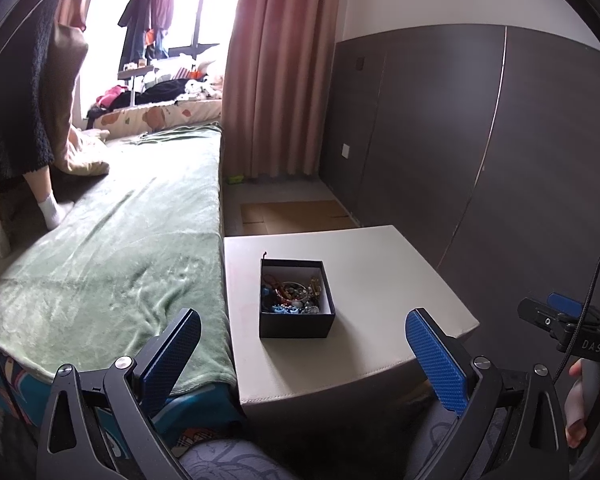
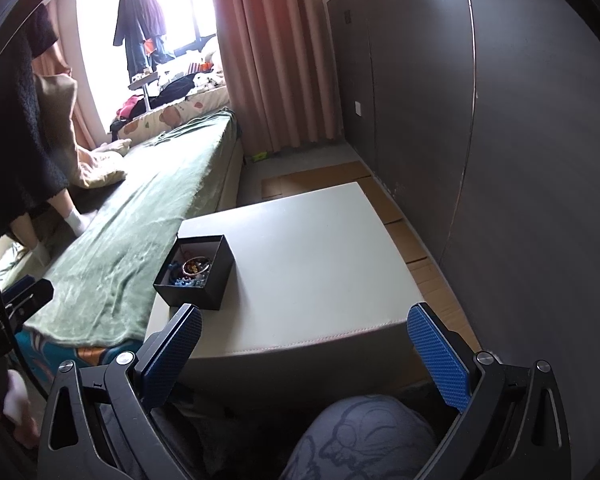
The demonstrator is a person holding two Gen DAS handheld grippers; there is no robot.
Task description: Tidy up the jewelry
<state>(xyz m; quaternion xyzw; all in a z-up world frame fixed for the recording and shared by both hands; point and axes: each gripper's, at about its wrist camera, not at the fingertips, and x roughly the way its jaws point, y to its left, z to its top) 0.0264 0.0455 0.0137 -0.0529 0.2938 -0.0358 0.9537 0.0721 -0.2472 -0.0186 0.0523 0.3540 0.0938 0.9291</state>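
at the far left a person in a dark fuzzy garment and white socks stands on the bed, which is covered with a green blanket and runs back toward a bright window hung with clothes. the left gripper hangs low at the near edge, its 2 blue-padded fingers spread wide apart with nothing between them. just beside the bed stands a pale square table, and on its left part sits a small black box, lid off, filled with a tangle of beads and jewelry. in the right wrist view the same box rests near the table's left edge, close to the bed. the right gripper is likewise open wide and holds nothing, hovering short of the table's near edge, well apart from the box. pink curtains and dark wall panels fill the right side.
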